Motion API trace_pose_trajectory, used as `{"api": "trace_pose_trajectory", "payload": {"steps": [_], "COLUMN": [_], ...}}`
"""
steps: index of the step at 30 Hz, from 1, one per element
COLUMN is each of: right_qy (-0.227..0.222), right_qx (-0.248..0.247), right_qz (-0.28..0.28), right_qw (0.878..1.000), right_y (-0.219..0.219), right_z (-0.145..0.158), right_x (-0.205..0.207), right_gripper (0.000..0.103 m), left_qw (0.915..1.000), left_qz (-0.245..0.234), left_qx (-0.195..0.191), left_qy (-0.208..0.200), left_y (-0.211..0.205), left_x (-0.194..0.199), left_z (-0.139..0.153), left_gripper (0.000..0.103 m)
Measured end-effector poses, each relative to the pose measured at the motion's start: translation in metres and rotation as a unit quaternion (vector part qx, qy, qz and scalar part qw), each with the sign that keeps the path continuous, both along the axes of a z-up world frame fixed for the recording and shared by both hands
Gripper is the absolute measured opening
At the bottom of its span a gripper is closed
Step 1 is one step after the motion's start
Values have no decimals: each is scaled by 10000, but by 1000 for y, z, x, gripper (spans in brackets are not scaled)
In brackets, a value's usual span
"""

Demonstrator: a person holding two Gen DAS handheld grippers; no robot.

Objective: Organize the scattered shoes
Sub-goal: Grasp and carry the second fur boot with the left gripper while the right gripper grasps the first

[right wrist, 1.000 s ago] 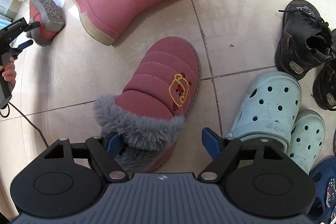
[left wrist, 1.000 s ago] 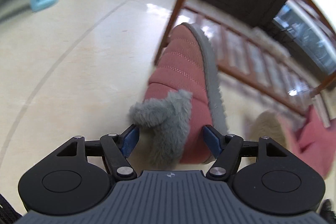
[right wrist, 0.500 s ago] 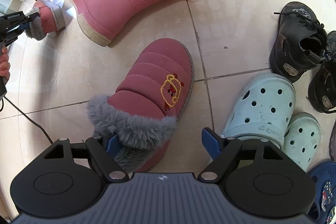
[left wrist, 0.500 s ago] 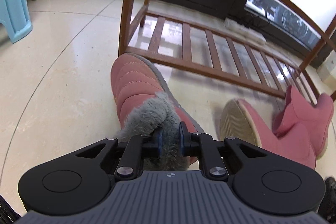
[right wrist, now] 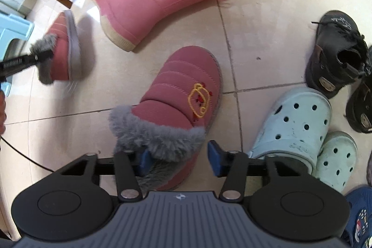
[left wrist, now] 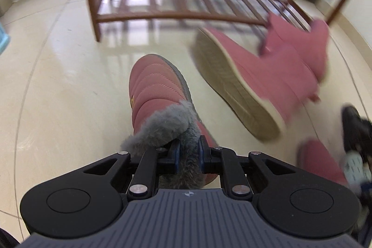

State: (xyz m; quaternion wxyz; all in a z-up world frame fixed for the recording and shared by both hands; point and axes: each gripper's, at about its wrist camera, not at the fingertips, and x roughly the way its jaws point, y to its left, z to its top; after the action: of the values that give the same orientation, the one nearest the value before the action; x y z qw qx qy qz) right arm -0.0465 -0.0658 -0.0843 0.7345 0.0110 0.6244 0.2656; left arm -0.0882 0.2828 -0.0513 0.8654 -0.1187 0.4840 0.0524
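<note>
**Twin fur-cuffed boots, one in each pair of tongs' reach**

Your left tongs (left wrist: 188, 155) are clamped on the grey fur cuff of a pink quilted boot (left wrist: 155, 90) — its toe points away from you toward the wooden shoe rack (left wrist: 176, 15), and the boot hangs tilted above the tiled floor (left wrist: 58, 85). Just to its right lies a pink rain boot (left wrist: 260, 80) on its side, sole facing you.

Your right tongs (right wrist: 179, 158) have just been closing around the cuff of the matching boot (right wrist: 186, 87), which stands on the floor with its yellow embroidery up. The left pad is buried in fur, the right pad stands clear of it — no grip yet.

To that boot's right sit pale blue clogs (right wrist: 295, 122) and black shoes (right wrist: 334, 50). The rack's lower shelf shows bare slats.
</note>
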Motion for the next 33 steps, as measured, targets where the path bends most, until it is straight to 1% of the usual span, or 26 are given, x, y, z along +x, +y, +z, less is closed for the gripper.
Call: {"api": "trace_pose_trajectory", "payload": {"steps": [1, 3, 4, 6, 9, 13, 17, 19, 21, 22, 27, 28, 29, 31, 33], "right_qy": [2, 10, 18, 37, 19, -27, -32, -53, -78, -117, -302, -340, -364, -368, -348], "right_qx": [19, 30, 37, 59, 60, 49, 63, 64, 63, 51, 2, -5, -6, 19, 61], "right_qz": [36, 67, 69, 65, 86, 153, 180, 214, 248, 301, 555, 622, 683, 820, 930], "right_qw": [10000, 10000, 10000, 10000, 9999, 9999, 9998, 9997, 9996, 9995, 9980, 9975, 9970, 9960, 9950], "right_y": [1, 1, 0, -1, -1, -1, -1, -1, -1, 0, 7, 9, 11, 17, 23], "right_z": [1, 1, 2, 2, 3, 5, 5, 5, 5, 5, 6, 6, 7, 7, 7], "right_x": [0, 0, 0, 0, -1, -4, -5, -5, -6, -7, -8, -7, -7, -6, -4], "right_gripper": [38, 37, 36, 35, 34, 31, 31, 31, 30, 30, 30, 30, 30, 30, 30], "left_qw": [9999, 9981, 9968, 9940, 9911, 9867, 9790, 9761, 9711, 9700, 9716, 9722, 9731, 9743, 9764], "left_qz": [-137, -574, -744, -1043, -1245, -1534, -1895, -2002, -2174, -2221, -2101, -2070, -2036, -1967, -1902], "left_qx": [-19, -77, -112, -104, -248, -329, -595, -710, -866, -864, -906, -871, -792, -768, -600], "left_qy": [43, 186, 256, 325, 401, 431, 462, 460, 467, 478, 605, 663, 735, 778, 825], "left_y": [-5, -23, -30, -45, -60, -81, -104, -109, -115, -117, -112, -110, -108, -102, -96], "left_x": [-2, -9, -12, -18, -20, -22, -22, -23, -26, -27, -30, -31, -33, -36, -40], "left_z": [0, -1, -1, -2, -3, -6, -8, -8, -8, -8, -9, -9, -9, -7, -5], "left_gripper": [16, 15, 11, 11, 11, 11, 11, 11, 11, 11, 11, 12, 16, 18, 18]}}
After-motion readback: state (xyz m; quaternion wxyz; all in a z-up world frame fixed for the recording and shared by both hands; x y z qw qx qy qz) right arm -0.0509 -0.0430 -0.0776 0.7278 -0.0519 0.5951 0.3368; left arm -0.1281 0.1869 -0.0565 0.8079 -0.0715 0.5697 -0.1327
